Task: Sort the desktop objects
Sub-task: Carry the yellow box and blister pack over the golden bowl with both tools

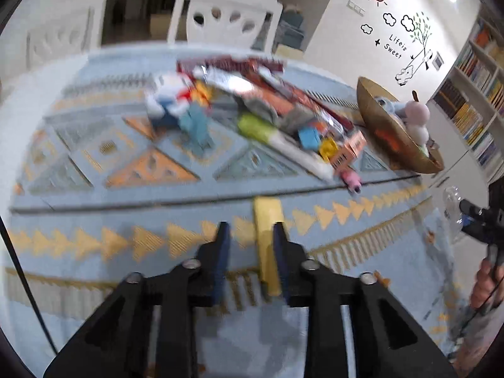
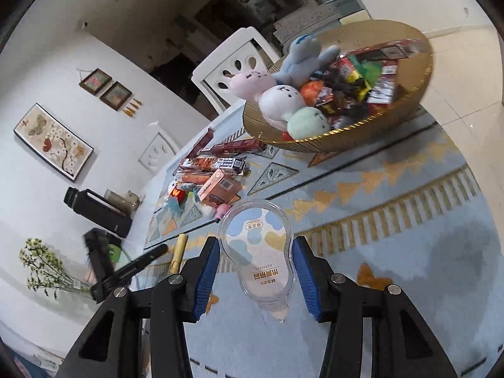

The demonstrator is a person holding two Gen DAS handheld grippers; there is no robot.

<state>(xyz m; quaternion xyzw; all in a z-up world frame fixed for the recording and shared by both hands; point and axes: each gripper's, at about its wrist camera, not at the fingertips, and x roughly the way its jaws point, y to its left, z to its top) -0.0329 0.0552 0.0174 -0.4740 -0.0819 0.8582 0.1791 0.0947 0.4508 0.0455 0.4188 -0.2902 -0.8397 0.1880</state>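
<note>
My left gripper (image 1: pixel 250 230) has a yellow stick-shaped object (image 1: pixel 267 239) between its jaws; it lies against the right finger, with a gap to the left one. The stick also shows in the right wrist view (image 2: pixel 179 252). My right gripper (image 2: pixel 255 252) is shut on a clear plastic correction-tape pack (image 2: pixel 260 252) and holds it above the tablecloth. A gold basket (image 2: pixel 362 132) with plush toys (image 2: pixel 283 100) and snack packs stands ahead of it. A pile of boxes, snack packs and small toys (image 1: pixel 252 119) lies in the middle of the table.
A white chair (image 1: pixel 223 15) stands behind the table. A black bottle (image 2: pixel 97 211), a glass and flowers (image 2: pixel 44 267) are at the left in the right wrist view. A bookshelf (image 1: pixel 472 94) lines the right wall. The patterned blue tablecloth (image 1: pixel 126 189) hangs over the near edge.
</note>
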